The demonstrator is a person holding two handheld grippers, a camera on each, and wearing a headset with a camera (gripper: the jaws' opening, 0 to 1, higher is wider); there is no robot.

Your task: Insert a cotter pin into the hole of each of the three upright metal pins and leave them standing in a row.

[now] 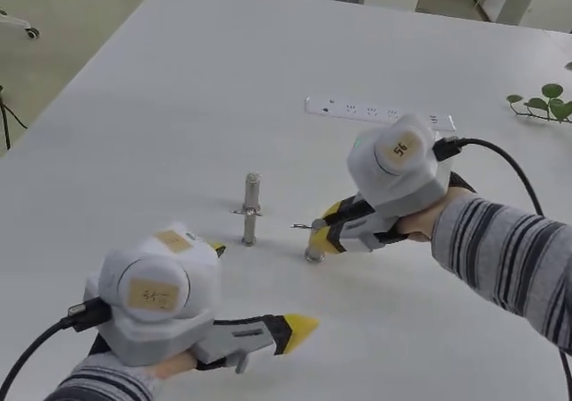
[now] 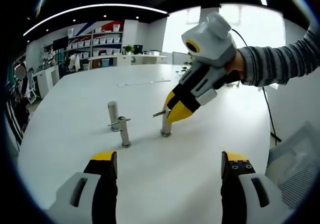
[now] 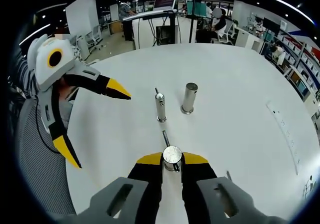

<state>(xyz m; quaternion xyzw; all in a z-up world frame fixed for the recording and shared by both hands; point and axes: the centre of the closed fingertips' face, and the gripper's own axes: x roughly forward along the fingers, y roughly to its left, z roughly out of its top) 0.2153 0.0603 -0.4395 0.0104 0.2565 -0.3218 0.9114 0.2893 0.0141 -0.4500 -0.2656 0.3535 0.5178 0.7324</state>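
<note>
Left gripper (image 2: 170,158): released, jaws wide apart, over the table (image 1: 179,79).
Right gripper (image 1: 326,234): clenched on the top of the near pin (image 3: 172,154).
Near pin: upright on the table, cotter (image 3: 164,135) sticking out away from the jaws.
Mid pin (image 3: 160,107): upright, second cotter (image 2: 118,122) through it.
Far pin (image 3: 189,98): upright, just beside the mid pin.
Power strip (image 1: 375,111): well beyond the pins.

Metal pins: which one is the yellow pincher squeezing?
The metal pin between the right gripper's jaws, with a cotter pin poking out. The thin pin and the thick pin beyond it stand free, untouched.
</note>
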